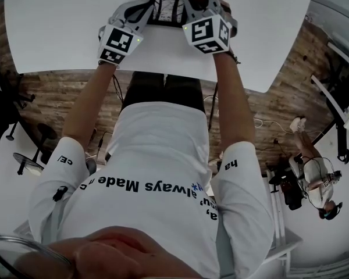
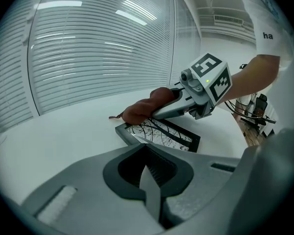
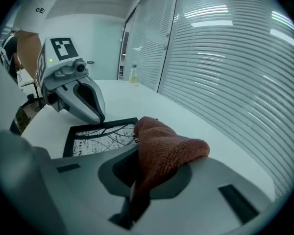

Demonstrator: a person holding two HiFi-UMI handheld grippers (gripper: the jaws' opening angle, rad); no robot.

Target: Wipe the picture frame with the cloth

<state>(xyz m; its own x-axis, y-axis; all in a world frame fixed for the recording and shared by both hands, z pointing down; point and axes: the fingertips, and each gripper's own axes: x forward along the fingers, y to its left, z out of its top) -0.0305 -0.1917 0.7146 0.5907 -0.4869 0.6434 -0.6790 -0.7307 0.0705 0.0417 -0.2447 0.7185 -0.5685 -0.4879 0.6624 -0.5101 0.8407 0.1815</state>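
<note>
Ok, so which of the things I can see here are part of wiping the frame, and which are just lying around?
Part of the job: picture frame; cloth, clamped in the right claw; left claw, shut and empty, by the frame.
Just lying about: bottle far off on the table; office chair beside it.

Person in a white short-sleeved T-shirt (image 1: 157, 156) with dark lettering (partly legible: "always Made") and dark trousers (image 1: 163, 89). Grey left gripper (image 3: 95, 115) and right gripper (image 2: 159, 112), each bearing a black-and-white marker cube (image 1: 208, 32).
</note>
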